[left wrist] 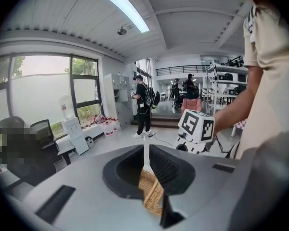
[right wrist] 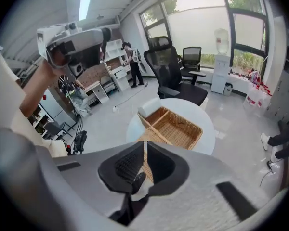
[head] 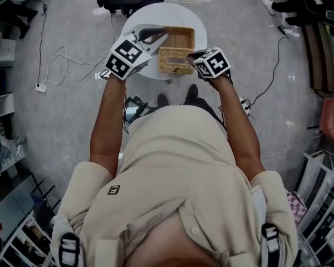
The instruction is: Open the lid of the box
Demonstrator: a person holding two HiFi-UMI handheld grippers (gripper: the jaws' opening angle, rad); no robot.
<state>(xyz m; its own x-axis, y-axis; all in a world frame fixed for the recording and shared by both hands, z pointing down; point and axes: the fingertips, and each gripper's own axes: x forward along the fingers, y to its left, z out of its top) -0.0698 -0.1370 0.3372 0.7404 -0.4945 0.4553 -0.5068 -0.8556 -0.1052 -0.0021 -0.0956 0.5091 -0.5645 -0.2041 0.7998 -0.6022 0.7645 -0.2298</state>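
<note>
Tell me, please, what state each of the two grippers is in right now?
Left gripper: tongs closed on the wicker lid.
Right gripper: tongs closed on the same wicker lid.

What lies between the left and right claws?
The tan woven wicker lid spans that stretch, beside the open wicker box; the head view shows it.
</note>
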